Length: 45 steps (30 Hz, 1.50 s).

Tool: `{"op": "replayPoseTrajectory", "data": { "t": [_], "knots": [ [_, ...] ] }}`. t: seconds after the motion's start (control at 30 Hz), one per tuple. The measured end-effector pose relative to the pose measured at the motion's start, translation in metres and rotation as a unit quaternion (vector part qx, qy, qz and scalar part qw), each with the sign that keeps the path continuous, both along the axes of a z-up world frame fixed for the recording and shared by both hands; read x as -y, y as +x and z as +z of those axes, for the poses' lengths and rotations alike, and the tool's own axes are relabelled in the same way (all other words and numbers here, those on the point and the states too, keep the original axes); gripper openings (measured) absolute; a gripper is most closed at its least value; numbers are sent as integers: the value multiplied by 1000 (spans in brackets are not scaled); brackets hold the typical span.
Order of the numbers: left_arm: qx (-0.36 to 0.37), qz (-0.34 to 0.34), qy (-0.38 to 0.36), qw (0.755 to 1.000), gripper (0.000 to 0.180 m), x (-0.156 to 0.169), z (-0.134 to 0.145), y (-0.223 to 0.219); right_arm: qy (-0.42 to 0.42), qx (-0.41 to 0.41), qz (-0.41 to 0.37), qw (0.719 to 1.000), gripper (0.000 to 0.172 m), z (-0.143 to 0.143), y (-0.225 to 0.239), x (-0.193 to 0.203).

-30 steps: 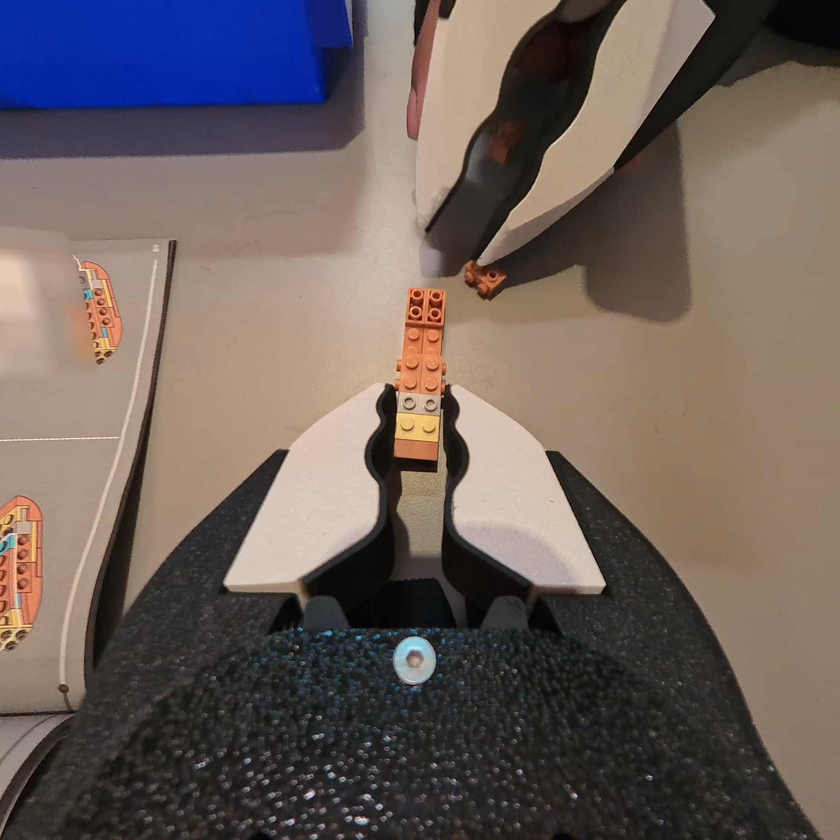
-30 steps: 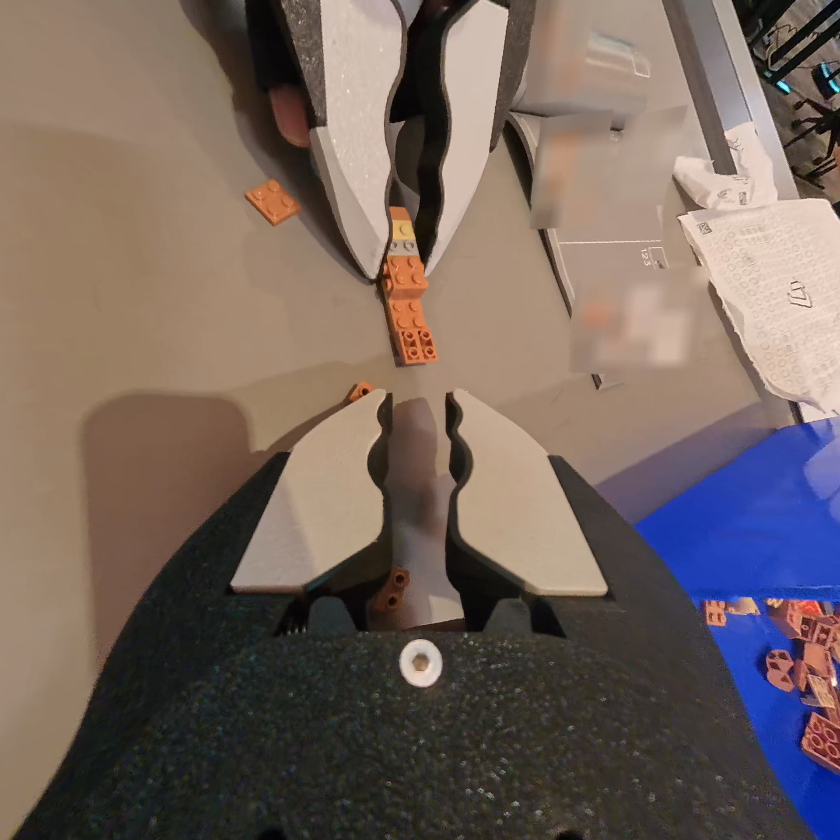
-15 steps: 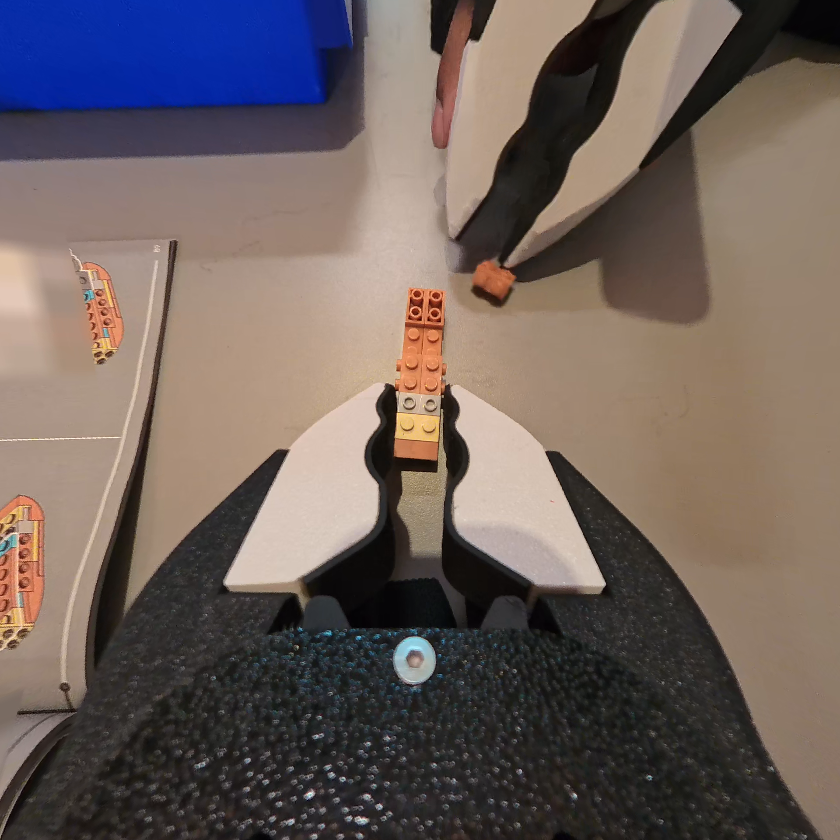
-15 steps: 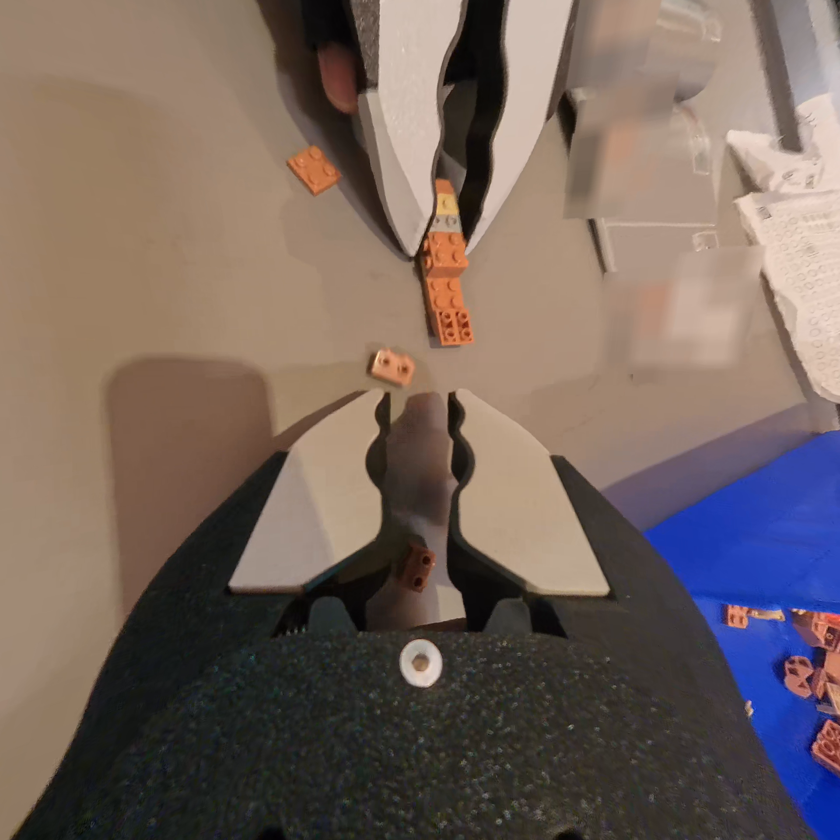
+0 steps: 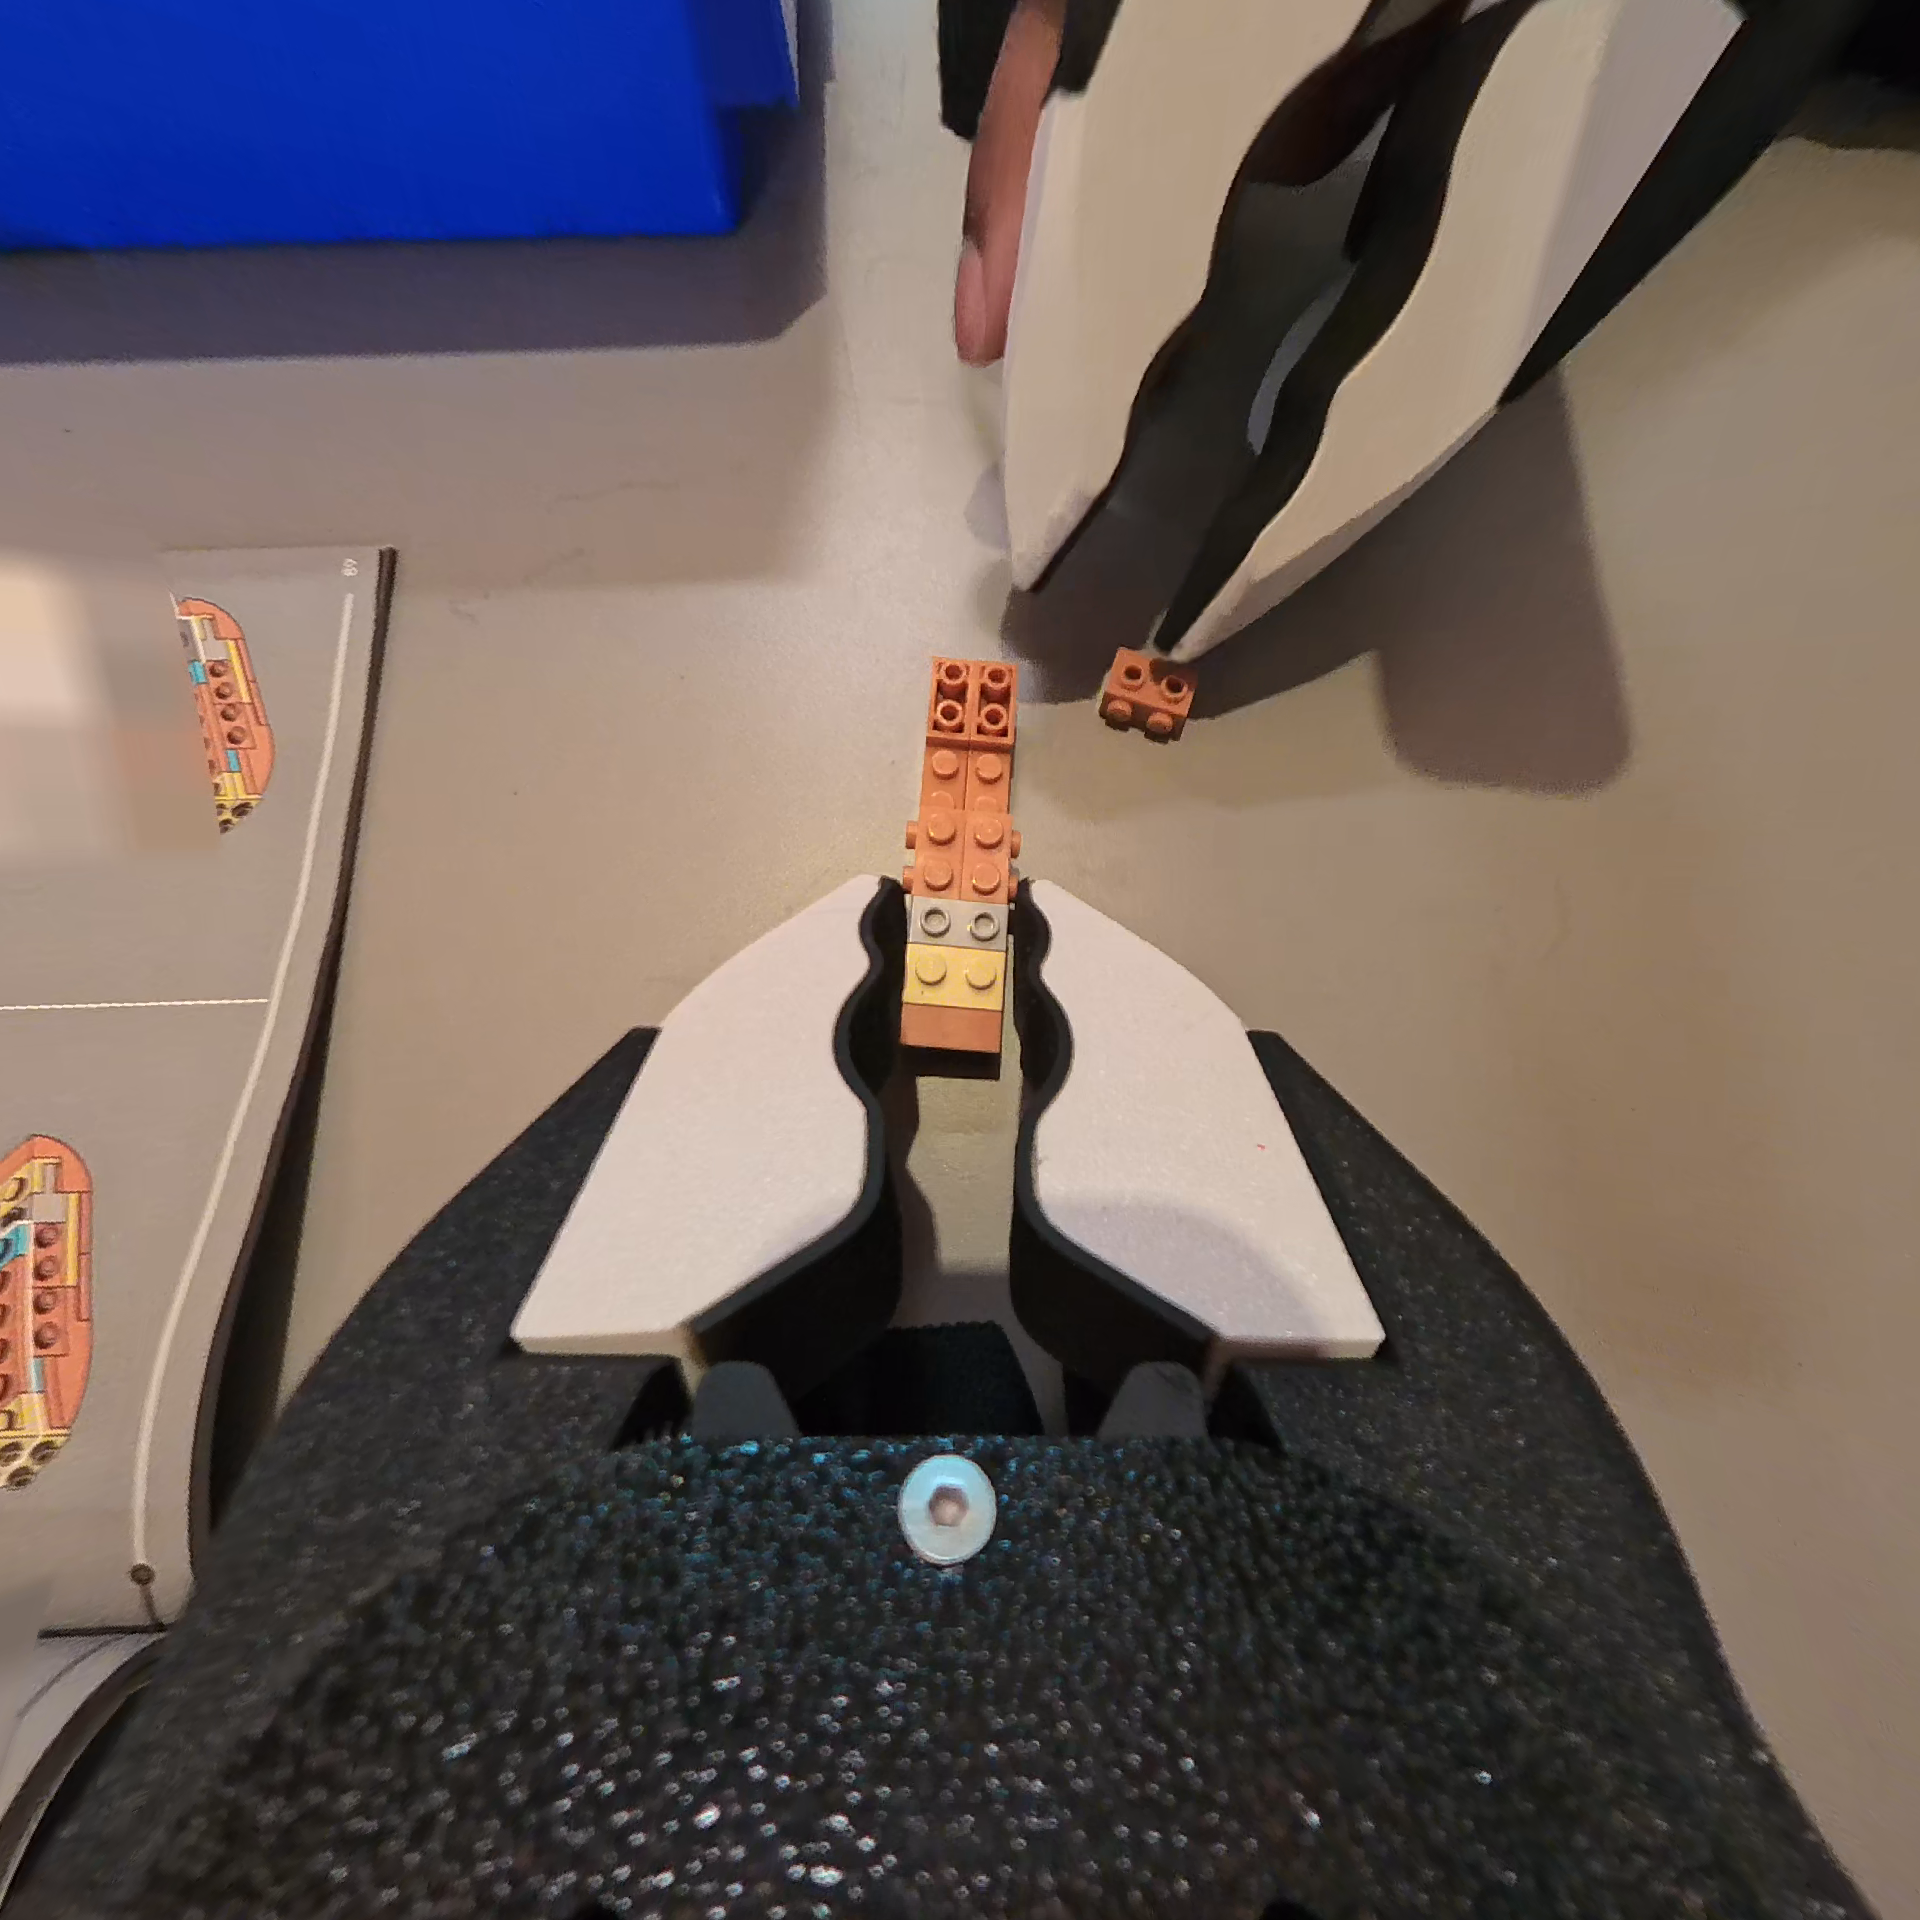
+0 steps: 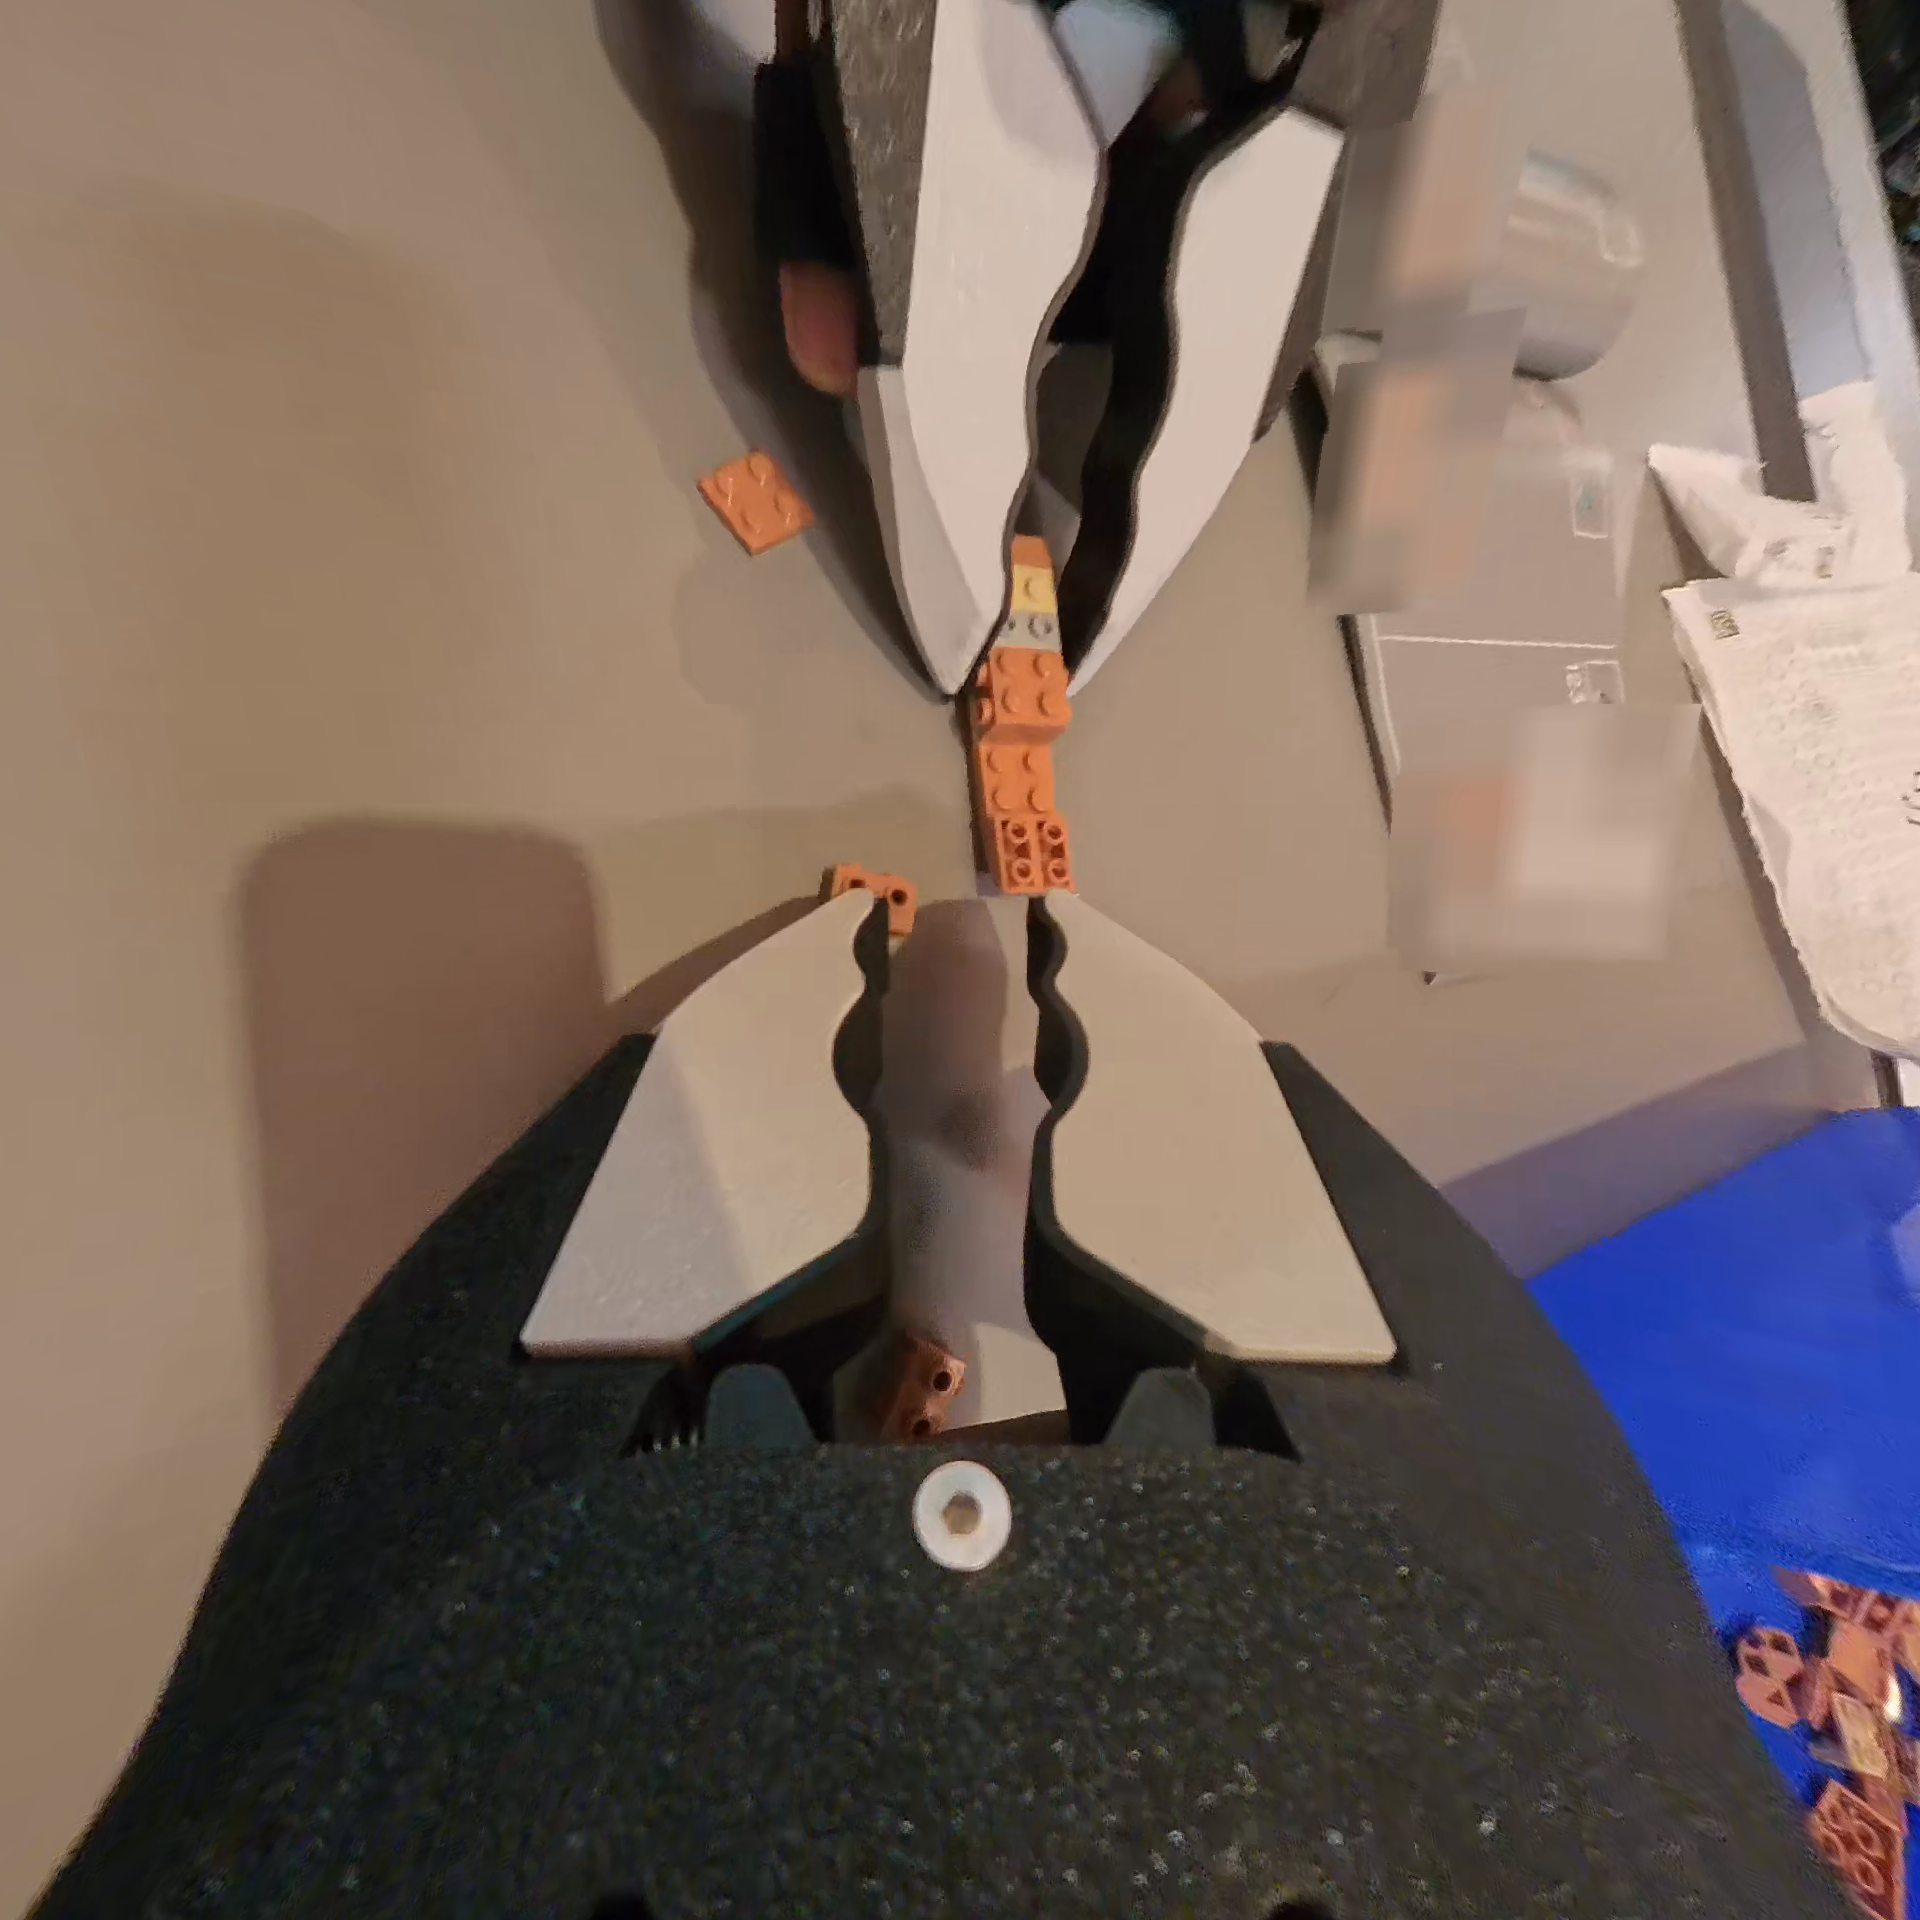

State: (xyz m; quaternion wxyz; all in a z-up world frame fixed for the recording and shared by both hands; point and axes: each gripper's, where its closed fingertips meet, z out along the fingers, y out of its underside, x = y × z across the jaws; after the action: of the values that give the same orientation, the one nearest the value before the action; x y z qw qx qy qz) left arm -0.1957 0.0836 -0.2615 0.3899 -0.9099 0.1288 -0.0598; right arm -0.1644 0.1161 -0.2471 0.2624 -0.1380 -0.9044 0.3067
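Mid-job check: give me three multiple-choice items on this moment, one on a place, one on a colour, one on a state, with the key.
1. Where does the small loose brick lie?
A. on the table by the right gripper's fingertips
B. in the blue bin
C. on the open booklet

2. What colour is the plate next to the grey one in the brick assembly, inside the jaws?
A. blue
B. yellow
C. green

3. How does the left gripper stand?
A. wide open, nothing between the fingers
B. raised clear above the bin
C. closed on the assembly's near end

Key: 1 A, the brick sits at a fingertip, not between the fingers. 2 B, a yellow plate shows. 3 C, both fingers flank and press that end.
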Motion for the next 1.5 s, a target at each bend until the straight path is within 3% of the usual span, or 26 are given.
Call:
{"op": "replayPoseTrajectory", "data": {
  "t": [0.07, 0.33, 0.5, 0.7, 0.97, 1.1, 1.23, 1.5],
  "knots": [
    [3, -1, -1, 1000, 20, 0, 0, 0, 8, -5, 2, 1000, 19, -3, 0, 1],
    [-11, 0, -11, 1000, 33, 2, -2, -1, 26, 0, -7, 1000, 23, -10, 3, -4],
    [6, -1, 16, 1000, 35, 2, 15, -2, 11, 2, 0, 1000, 26, -6, 4, -2],
    [17, 9, 34, 999, 34, 1, 23, -5, -78, 114, -48, 989, 28, -1, 11, 7],
    [22, -11, 54, 998, 32, -1, 32, 6, -56, 143, -124, 980, 30, -11, 7, 7],
    [80, -35, 69, 994, 30, 0, 43, 21, -65, 148, -119, 980, 16, -15, 8, 10],
    [144, -32, 59, 987, 30, 1, 46, 30, -71, 96, -109, 987, 17, -7, 2, 9],
    [239, 29, 83, 967, 30, -6, 61, 25, -126, -144, -79, 978, 16, 53, -14, 27]
  ]
}}
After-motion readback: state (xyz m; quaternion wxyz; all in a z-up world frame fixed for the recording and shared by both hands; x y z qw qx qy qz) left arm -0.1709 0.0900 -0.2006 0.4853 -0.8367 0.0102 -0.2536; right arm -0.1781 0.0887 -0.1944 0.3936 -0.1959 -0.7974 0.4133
